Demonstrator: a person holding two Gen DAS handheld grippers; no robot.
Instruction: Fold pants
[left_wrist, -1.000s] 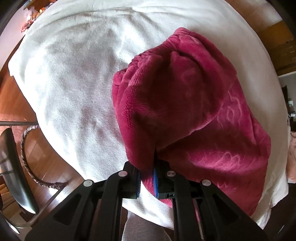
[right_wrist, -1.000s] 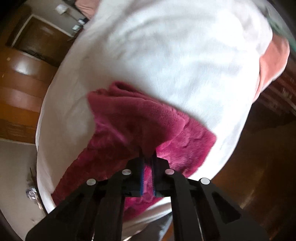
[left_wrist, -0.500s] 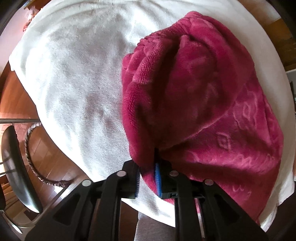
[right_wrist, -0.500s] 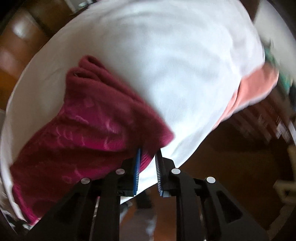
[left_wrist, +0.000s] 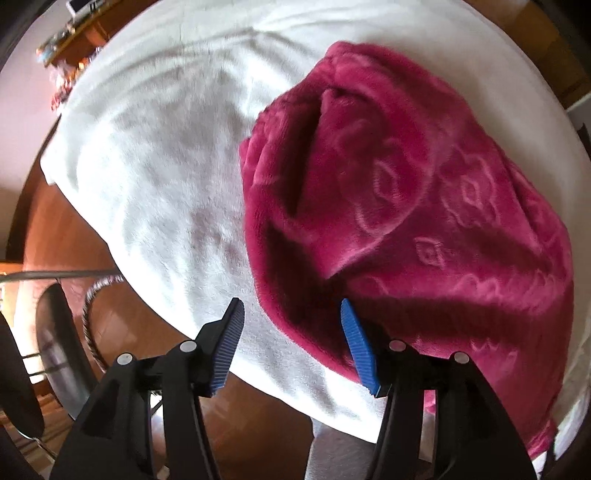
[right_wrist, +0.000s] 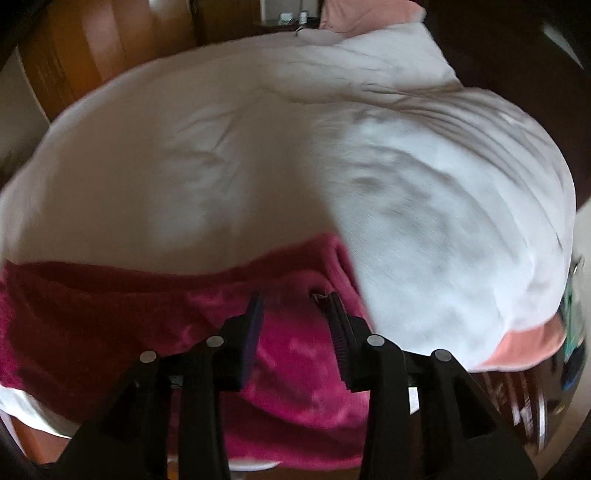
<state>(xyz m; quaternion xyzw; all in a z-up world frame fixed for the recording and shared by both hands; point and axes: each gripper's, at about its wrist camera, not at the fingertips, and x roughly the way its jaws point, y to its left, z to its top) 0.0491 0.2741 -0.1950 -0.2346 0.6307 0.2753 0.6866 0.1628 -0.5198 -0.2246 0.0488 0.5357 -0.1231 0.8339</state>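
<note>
The crimson fleece pants (left_wrist: 424, 206) lie folded over on the white bed cover (left_wrist: 159, 155), with the folded edge near the bed's front edge. My left gripper (left_wrist: 291, 314) is open, its blue pads on either side of the pants' near left corner, holding nothing. In the right wrist view the pants (right_wrist: 147, 314) lie across the lower part of the frame. My right gripper (right_wrist: 295, 306) is open just above them and empty.
The bed cover (right_wrist: 295, 166) spreads wide behind the pants. A pink sheet edge (right_wrist: 528, 347) shows at the bed's right corner. A dark chair (left_wrist: 55, 343) and wooden floor (left_wrist: 66, 236) lie left of the bed. Shelves (left_wrist: 74, 37) stand far back.
Both grippers have opened and let go of the pants, which now lie flatter on the bed. The right gripper has swung round to face up the bed.
</note>
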